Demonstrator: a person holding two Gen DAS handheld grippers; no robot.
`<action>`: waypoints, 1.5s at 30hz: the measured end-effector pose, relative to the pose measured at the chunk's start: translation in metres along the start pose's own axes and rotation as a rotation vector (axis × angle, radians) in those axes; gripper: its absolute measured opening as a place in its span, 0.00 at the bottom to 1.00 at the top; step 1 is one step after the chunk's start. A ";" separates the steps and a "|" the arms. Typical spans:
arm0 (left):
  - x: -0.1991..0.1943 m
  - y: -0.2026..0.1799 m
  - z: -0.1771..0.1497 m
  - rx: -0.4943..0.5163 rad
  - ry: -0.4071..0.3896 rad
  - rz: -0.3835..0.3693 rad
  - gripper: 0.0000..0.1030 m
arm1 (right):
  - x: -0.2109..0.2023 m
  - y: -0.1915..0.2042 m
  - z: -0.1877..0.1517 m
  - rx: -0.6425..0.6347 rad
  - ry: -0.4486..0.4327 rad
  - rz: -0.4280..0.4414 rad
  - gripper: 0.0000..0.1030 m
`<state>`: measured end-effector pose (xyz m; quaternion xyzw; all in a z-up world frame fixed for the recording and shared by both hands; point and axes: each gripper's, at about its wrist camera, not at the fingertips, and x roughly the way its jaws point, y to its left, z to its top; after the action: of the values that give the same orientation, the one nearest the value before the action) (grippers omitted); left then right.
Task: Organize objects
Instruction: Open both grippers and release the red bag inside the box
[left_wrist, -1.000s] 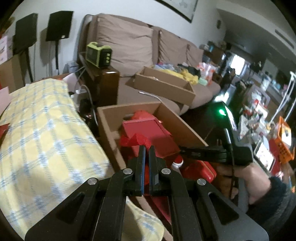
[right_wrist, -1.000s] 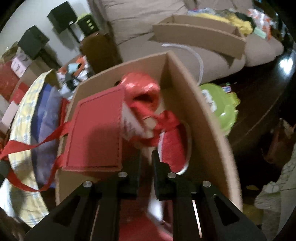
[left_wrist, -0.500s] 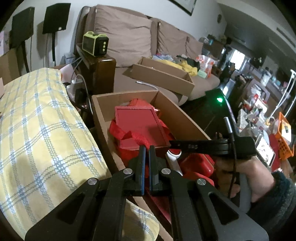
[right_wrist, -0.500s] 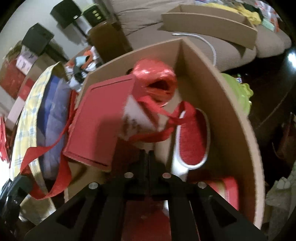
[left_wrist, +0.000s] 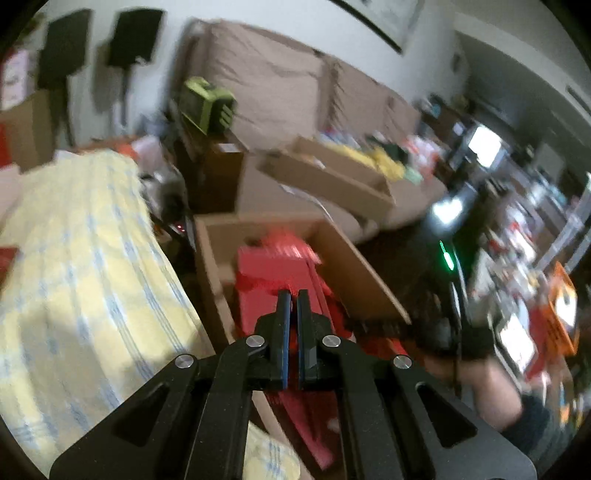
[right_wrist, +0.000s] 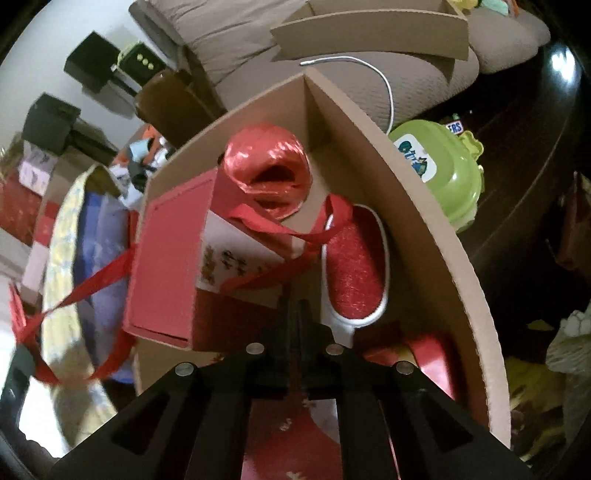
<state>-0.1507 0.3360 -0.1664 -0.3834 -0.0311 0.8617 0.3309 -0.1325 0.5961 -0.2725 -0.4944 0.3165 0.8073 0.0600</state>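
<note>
Cluttered living room, cardboard box (right_wrist: 424, 206) of red items, left hand-held gripper (left_wrist: 291, 295) closed, empty, right hand-held gripper (right_wrist: 294, 304) closed, empty.

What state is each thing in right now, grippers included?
Left gripper: shut, nothing between its fingers.
Right gripper: shut, inside the box.
Box: open-topped, crowded with red items.
Ribbon roll: lying at the box's far end.
Red case: tilted against the box's wall.
Green container: lid on, outside the box.
</note>
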 end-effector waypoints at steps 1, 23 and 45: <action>0.001 -0.001 0.007 -0.011 -0.003 0.008 0.01 | -0.003 0.001 0.000 0.007 -0.004 0.010 0.05; 0.067 -0.073 0.006 0.111 0.122 0.165 0.27 | -0.040 -0.030 0.016 0.143 -0.068 0.092 0.05; 0.064 -0.024 -0.042 0.054 0.141 0.281 0.47 | 0.008 0.023 -0.013 -0.167 0.112 -0.027 0.12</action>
<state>-0.1405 0.3841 -0.2297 -0.4346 0.0694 0.8709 0.2186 -0.1360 0.5693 -0.2726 -0.5464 0.2443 0.8010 0.0117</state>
